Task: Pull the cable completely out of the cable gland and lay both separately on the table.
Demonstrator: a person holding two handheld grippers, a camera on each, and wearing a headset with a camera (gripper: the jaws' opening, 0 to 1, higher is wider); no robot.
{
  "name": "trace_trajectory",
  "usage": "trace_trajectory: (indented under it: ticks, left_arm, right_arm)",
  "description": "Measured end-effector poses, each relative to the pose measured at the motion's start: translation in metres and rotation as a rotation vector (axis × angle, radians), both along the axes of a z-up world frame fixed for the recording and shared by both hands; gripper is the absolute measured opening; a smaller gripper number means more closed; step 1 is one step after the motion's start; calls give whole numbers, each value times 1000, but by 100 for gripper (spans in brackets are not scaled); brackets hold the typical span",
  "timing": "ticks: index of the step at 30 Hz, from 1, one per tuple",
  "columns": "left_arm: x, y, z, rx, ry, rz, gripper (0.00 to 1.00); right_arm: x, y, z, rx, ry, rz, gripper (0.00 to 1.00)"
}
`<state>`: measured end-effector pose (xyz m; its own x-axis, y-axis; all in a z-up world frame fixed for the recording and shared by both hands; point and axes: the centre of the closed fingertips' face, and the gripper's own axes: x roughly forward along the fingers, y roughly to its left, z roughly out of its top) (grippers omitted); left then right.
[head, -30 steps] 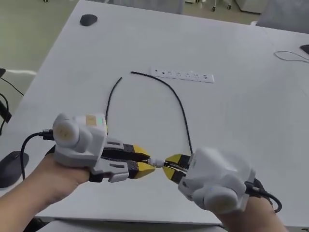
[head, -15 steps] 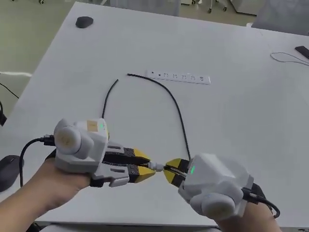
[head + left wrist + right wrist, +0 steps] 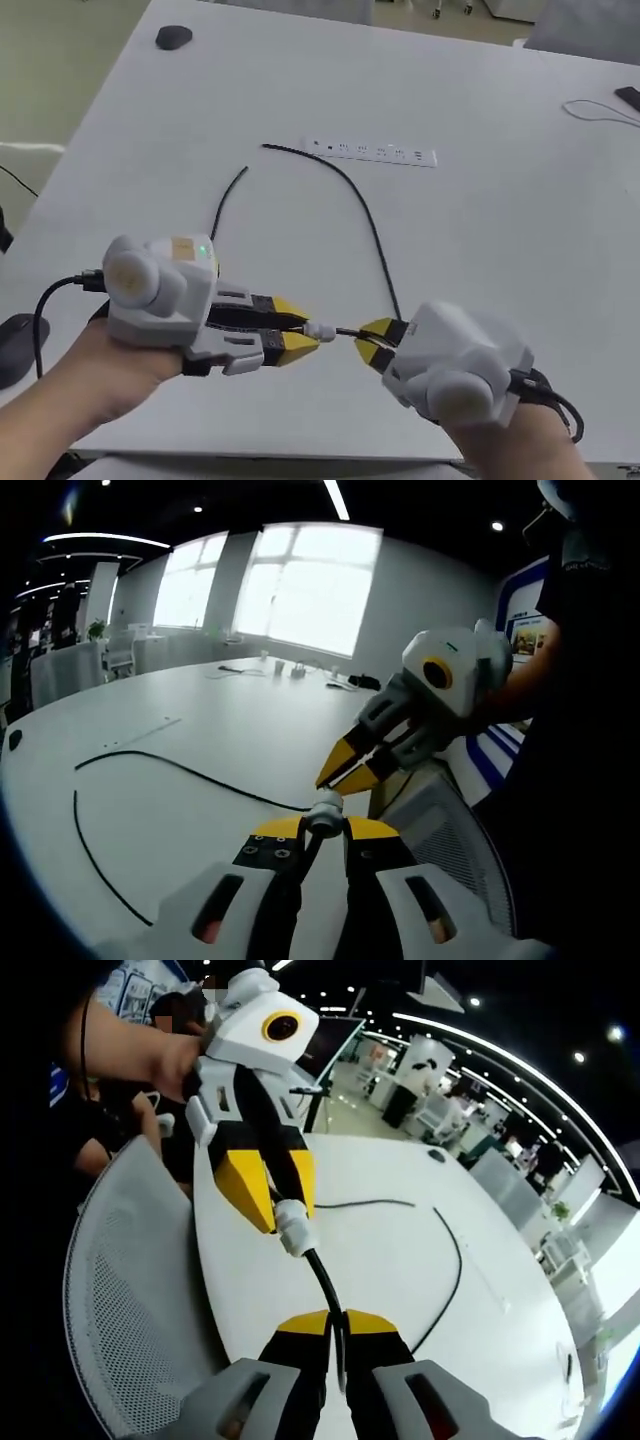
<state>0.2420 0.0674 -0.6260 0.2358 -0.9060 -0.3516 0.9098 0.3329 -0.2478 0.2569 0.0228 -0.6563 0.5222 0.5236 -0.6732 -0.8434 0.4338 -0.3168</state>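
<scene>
1. The left gripper (image 3: pixel 300 330) is clamped on the white cable gland (image 3: pixel 320 330), held above the near edge of the counter (image 3: pixel 500 230).
2. The right gripper (image 3: pixel 369 340) is closed on the black cable (image 3: pixel 372 225) just beside the gland.
3. The rest of the cable loops across the counter.

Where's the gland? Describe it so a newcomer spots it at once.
At the near edge of the white table, two yellow-tipped grippers face each other. The gland is the small white plug pinched in the left gripper, pointing at the right gripper. It is the only white piece on the long black cable, which runs out of its end.
</scene>
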Motion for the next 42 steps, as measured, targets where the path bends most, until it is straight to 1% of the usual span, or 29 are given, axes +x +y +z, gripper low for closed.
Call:
trace_trajectory:
  ticks: [5, 9, 10, 11, 14, 17, 20, 21, 22, 24, 25, 29, 31, 32, 34, 35, 36, 37, 38, 39, 40, 42]
  left_arm:
    - [-2, -1, 2, -4, -9, -6, 15]
    - [-3, -5, 4, -14, -3, -4, 15]
    - [-4, -5, 3, -14, 4, -2, 15]
    - [-4, -5, 3, -14, 6, -1, 15]
    - [-5, -6, 3, -14, -1, -4, 15]
    - [-5, -7, 2, -14, -6, -5, 15]
    - [-4, -8, 2, -15, -7, -3, 15]
    - [-4, -8, 2, -13, -8, -3, 15]
    - [-3, -8, 2, -10, -11, -1, 15]
    - [-1, -5, 2, -14, -9, 5, 15]
    - [-1, -4, 3, -16, -9, 5, 15]
    - [-1, -2, 6, -30, -11, 7, 15]
    - [-1, -2, 8, -40, -13, 11, 15]
    - [-1, -3, 9, -40, -14, 11, 15]
    - [-3, -5, 8, -39, -18, 8, 15]
    - [-3, -6, 8, -37, -18, 7, 15]
    - [-4, -7, 6, -35, -17, 6, 15]
    - [-5, -8, 5, -30, -16, 4, 15]
    - [-6, -9, 1, -27, -7, -3, 15]
    - [-7, -10, -1, -24, 5, -2, 15]
    - [-6, -10, -2, -24, 2, 2, 15]
    - [-4, -9, -2, -26, 7, 9, 15]
  right_arm:
    - [7, -13, -4, 11, 19, -64, 0]
    - [11, -21, -10, 27, 37, -109, 0]
    - [11, -22, -11, 32, 44, -122, 0]
    - [10, -23, -13, 39, 61, -135, 0]
    - [9, -24, -16, 60, 73, -150, 0]
    - [7, -24, -20, 75, 99, -176, 0]
    - [7, -25, -22, 114, 133, -215, 0]
    - [8, -26, -23, 116, 134, -219, 0]
    - [9, -30, -25, 95, 136, -235, 0]
    - [11, -36, -28, 97, 140, -250, 0]
    - [11, -40, -31, 98, 153, -273, 0]
    - [13, -56, -42, 133, 214, -359, 0]
    - [12, -60, -48, 172, 256, -410, 0]
    - [10, -63, -54, 180, 288, -442, 0]
    - [9, -67, -60, 193, 320, -489, 0]
    - [6, -69, -65, 193, 355, -522, 0]
    - [6, -69, -66, 193, 359, -523, 0]
    - [7, -69, -66, 194, 352, -518, 0]
    - [7, -69, -67, 180, 348, -518, 0]
    - [6, -70, -67, 150, 337, -510, 0]
    - [6, -71, -66, 145, 329, -506, 0]
    - [6, -72, -64, 155, 325, -502, 0]
